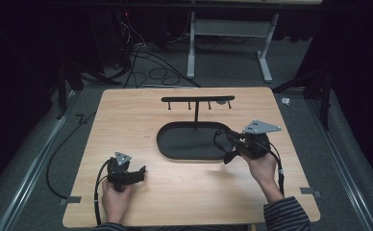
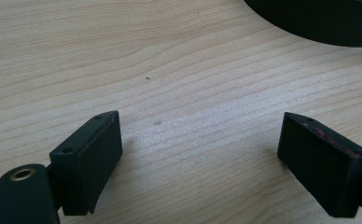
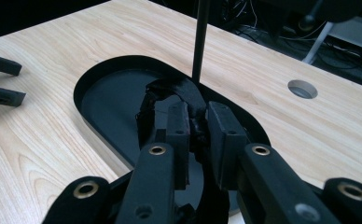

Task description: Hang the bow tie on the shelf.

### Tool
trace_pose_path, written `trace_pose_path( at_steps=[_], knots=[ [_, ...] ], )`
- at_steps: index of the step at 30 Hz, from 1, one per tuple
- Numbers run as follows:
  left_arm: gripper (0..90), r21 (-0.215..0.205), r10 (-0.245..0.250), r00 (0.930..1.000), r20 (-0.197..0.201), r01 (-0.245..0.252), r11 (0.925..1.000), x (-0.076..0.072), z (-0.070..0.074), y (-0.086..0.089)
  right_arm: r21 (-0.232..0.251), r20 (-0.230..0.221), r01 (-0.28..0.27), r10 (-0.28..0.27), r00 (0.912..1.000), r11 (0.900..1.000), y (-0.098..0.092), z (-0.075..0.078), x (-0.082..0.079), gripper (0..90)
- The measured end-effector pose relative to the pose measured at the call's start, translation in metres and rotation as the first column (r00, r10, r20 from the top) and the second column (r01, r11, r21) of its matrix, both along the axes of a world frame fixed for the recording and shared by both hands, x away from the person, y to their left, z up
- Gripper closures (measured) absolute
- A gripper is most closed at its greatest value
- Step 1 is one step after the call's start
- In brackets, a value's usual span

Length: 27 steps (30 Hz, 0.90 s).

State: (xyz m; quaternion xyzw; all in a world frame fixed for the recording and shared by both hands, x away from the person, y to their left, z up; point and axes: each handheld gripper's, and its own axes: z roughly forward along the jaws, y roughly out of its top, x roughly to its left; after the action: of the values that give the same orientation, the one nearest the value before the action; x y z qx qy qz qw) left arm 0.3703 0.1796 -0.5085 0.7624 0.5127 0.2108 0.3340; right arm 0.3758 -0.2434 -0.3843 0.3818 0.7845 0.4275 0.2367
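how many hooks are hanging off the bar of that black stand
4 pegs on the bar of the stand, spaced left to right: one near its left end, two flanking the post, one near its right end.

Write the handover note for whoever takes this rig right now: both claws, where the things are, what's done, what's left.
Left claw: open, holding nothing, low over the light wooden table on the person's left.
Right claw: shut on a black looped strap, held above the right end of the black oval tray.
Black T-shaped stand with hooks: rises from the tray's far edge; its hooks look bare.
Done: strap picked up.
Left: probably hanging the strap on a hook of the stand; the left claw is free to help.
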Motion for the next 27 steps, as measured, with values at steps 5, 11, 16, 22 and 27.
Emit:
trace_pose_path(
  at_steps=[5, 11, 16, 22, 27],
  knots=[
    [14.2, 0.0, 0.0, 1.0, 0.0, 0.0, 1.0, 0.0, 0.0, 0.0, 0.004, 0.0, -0.003, 0.003, 1.0, 1.0, 0.003, 0.004, 0.003, 80.7],
    [14.2, 0.0, 0.0, 1.0, 0.0, 0.0, 1.0, 0.0, 0.0, 0.0, 0.001, -0.002, -0.005, 0.006, 1.0, 1.0, 0.007, 0.006, 0.009, 80.6],
    [14.2, -0.001, 0.0, 1.0, 0.002, 0.0, 1.0, 0.0, 0.0, 0.0, 0.009, 0.002, -0.002, 0.002, 1.0, 1.0, 0.01, 0.007, 0.014, 80.6],
    [14.2, 0.0, 0.0, 1.0, 0.001, 0.0, 1.0, 0.0, 0.0, 0.0, 0.019, -0.007, 0.001, -0.001, 1.0, 1.0, 0.014, 0.009, 0.024, 80.6],
    [14.3, 0.0, 0.0, 1.0, 0.001, 0.0, 1.0, 0.0, 0.0, 0.0, 0.023, -0.004, 0.003, -0.003, 1.0, 1.0, 0.016, 0.011, 0.027, 80.6]
  ],
)
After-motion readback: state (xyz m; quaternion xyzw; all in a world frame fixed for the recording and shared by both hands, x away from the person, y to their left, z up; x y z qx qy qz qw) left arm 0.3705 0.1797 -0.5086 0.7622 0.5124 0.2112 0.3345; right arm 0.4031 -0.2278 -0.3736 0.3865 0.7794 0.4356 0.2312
